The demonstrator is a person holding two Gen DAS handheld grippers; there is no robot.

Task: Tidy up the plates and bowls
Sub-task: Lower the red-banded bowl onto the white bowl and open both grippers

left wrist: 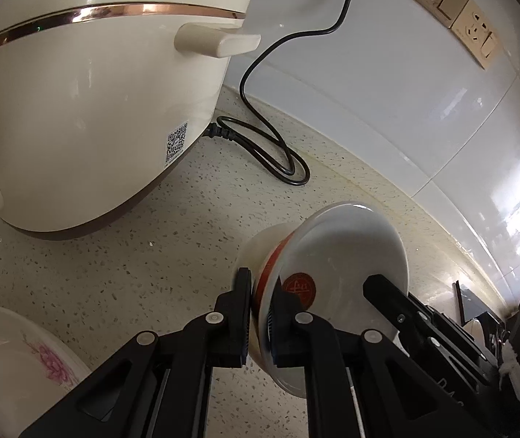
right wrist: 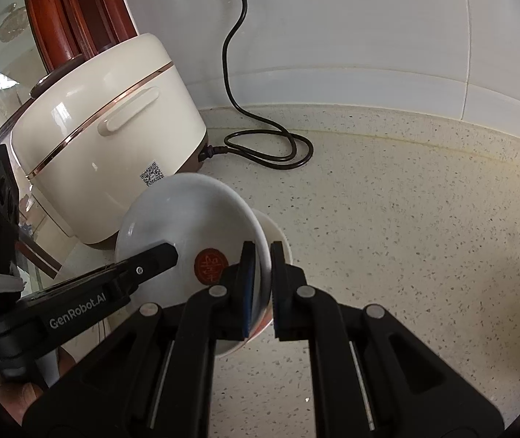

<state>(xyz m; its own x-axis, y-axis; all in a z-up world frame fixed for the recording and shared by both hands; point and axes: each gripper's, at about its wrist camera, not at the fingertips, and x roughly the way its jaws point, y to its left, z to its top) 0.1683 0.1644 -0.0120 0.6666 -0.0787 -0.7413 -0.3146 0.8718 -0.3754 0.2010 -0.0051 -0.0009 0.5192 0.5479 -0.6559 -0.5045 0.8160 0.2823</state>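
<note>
Both tools are clenched on the same stack of bowls (left wrist: 329, 252): the left tool (left wrist: 262, 292) pinches its rim low in the middle of its frame, the right tool (right wrist: 262, 281) pinches the opposite rim. The stack hangs tilted between them, just above the counter (right wrist: 406, 237), with the rice cooker (left wrist: 95, 109) at upper left. Neither hand is nearer; lowering needs both together.
</note>
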